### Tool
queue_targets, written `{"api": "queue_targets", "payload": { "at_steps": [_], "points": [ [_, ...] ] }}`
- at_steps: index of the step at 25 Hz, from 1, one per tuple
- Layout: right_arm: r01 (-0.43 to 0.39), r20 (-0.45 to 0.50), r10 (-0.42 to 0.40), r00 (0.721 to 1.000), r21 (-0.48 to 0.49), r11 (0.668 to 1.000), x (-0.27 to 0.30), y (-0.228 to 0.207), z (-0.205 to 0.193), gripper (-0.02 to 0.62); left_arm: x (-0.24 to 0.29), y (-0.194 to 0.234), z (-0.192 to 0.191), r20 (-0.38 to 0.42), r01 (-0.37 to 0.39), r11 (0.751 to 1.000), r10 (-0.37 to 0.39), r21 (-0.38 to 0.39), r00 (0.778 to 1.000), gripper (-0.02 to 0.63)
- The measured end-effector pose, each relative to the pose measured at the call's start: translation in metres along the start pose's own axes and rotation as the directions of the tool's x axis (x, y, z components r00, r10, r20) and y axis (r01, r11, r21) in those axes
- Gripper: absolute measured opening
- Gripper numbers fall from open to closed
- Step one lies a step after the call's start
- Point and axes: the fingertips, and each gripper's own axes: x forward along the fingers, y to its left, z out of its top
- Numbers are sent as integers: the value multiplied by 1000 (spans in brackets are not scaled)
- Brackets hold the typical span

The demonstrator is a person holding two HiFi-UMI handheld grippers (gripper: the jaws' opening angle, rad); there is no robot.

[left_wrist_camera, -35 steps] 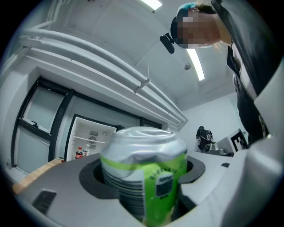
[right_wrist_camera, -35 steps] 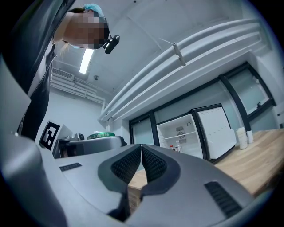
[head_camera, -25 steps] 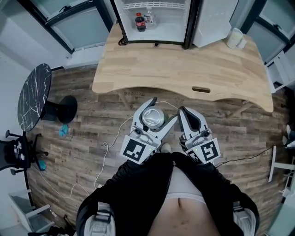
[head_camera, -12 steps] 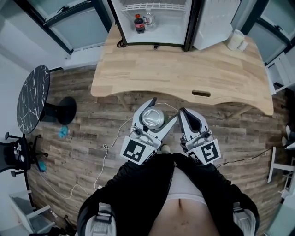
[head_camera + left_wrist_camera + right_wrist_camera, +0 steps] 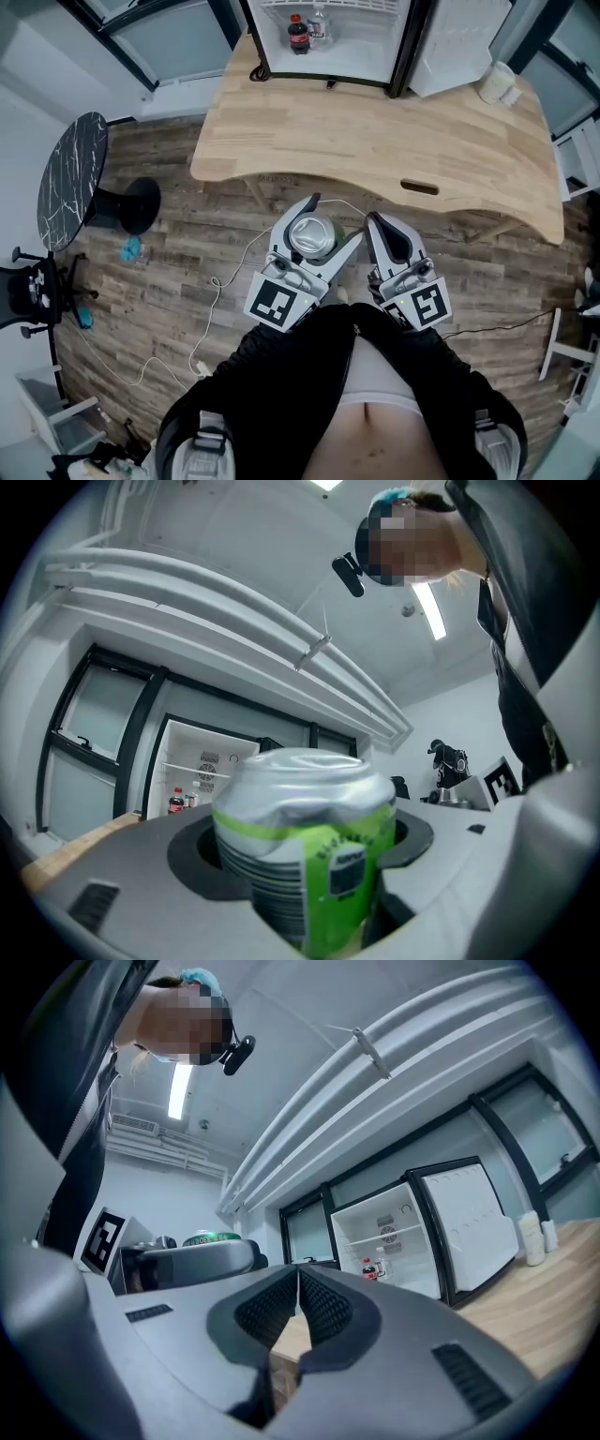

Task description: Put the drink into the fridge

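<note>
A dented green and silver drink can (image 5: 305, 841) stands upright between the jaws of my left gripper (image 5: 314, 236), which is shut on it; its silver top (image 5: 309, 234) shows in the head view. My right gripper (image 5: 386, 242) is beside it, shut with nothing held, pads touching (image 5: 298, 1302). Both are held close to the person's body over the wooden floor, short of the wooden table (image 5: 375, 141). The small fridge (image 5: 328, 37) stands open on the table's far side, with a cola bottle (image 5: 298, 34) and a clear bottle (image 5: 317, 25) inside.
The fridge's white door (image 5: 450, 47) is swung open to the right. A white roll (image 5: 497, 82) sits on the table's far right. A round black marble side table (image 5: 66, 192) and a chair (image 5: 33, 295) stand to the left. Cables (image 5: 216, 300) trail on the floor.
The view has shifted slightly: the table and fridge sit a little further right and up in the frame. Both grippers keep their pose, the can still held.
</note>
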Motion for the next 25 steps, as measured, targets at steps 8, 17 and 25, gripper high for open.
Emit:
{"api": "queue_targets", "payload": {
  "at_steps": [8, 17, 25],
  "points": [
    [8, 25, -8, 1000, -36, 999, 25, -20, 9, 29, 23, 26, 5, 25, 0, 1000, 0, 8, 1000, 337],
    [51, 32, -49, 998, -57, 997, 72, -68, 2, 29, 79, 67, 1, 61, 57, 998, -58, 16, 996, 337],
    [101, 31, -99, 995, -68, 993, 135, -115, 4, 29, 134, 126, -2, 19, 93, 996, -93, -5, 995, 337]
  ]
}}
